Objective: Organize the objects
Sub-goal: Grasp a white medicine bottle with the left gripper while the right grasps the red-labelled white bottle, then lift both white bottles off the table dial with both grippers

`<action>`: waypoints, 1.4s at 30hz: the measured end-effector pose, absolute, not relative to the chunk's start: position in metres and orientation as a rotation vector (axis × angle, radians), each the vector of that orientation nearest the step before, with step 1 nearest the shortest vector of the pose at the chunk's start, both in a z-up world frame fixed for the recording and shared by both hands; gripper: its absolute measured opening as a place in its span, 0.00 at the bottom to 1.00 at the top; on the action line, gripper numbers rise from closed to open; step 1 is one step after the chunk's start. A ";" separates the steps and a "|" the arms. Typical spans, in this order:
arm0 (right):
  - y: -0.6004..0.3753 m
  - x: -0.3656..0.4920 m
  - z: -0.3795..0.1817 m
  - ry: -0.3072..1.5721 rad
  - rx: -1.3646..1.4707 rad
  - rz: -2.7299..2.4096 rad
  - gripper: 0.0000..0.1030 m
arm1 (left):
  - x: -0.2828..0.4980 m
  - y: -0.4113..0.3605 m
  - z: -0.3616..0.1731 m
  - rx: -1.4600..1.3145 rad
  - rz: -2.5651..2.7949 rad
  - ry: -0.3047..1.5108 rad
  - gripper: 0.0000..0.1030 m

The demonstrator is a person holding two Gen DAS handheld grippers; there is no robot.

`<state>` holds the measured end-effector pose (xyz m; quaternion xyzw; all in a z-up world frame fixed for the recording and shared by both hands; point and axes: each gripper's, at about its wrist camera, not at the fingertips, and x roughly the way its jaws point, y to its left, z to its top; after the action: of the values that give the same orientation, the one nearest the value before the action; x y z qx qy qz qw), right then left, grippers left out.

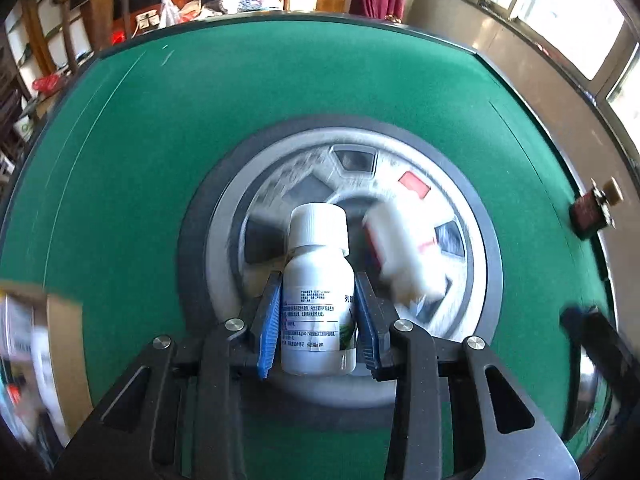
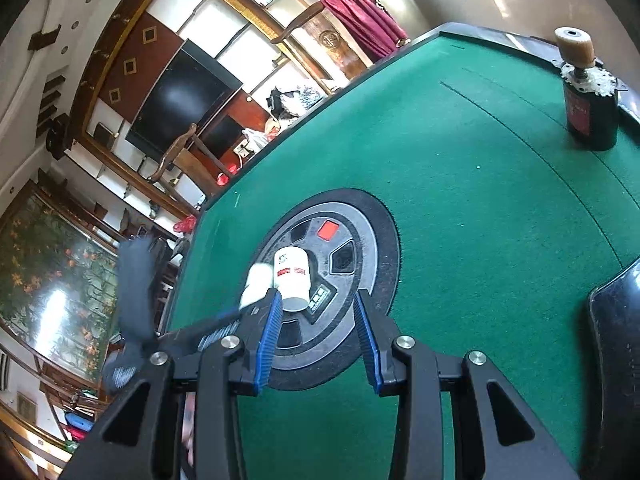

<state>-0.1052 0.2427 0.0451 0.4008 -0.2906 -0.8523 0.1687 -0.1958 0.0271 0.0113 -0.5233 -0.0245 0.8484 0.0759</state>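
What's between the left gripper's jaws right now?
A white bottle, upright with its cap on, clamped between the left gripper's jaws; the left wrist view shows it.

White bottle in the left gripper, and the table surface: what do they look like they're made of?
White bottle: likely plastic, smooth and slightly glossy, with a ribbed screw cap and a printed paper-like label. Table: green felt-like cloth, matte and without glare, with a round hard centre panel, probably plastic, grey and dusty.
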 end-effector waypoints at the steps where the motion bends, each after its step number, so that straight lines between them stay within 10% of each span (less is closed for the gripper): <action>1: 0.243 -0.106 0.045 -0.823 1.140 -2.426 0.36 | -0.187 0.022 0.011 -1.562 2.551 -0.083 0.33; 24: 0.186 -0.116 0.037 -0.476 1.187 -2.541 0.36 | -0.083 -0.017 0.001 -1.363 2.718 -0.142 0.33; 29: 0.170 -0.131 0.048 -0.418 1.163 -2.548 0.57 | -0.083 -0.019 0.002 -1.367 2.712 -0.144 0.33; 42: 0.138 -0.188 0.030 -0.202 1.278 -2.536 0.57 | -0.085 -0.018 0.001 -1.370 2.718 -0.124 0.33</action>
<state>-0.1882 0.1377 0.0300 0.4440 -0.0704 -0.8811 0.1470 -0.0852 -0.0183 0.0012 -0.4491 -0.0405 0.8913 0.0477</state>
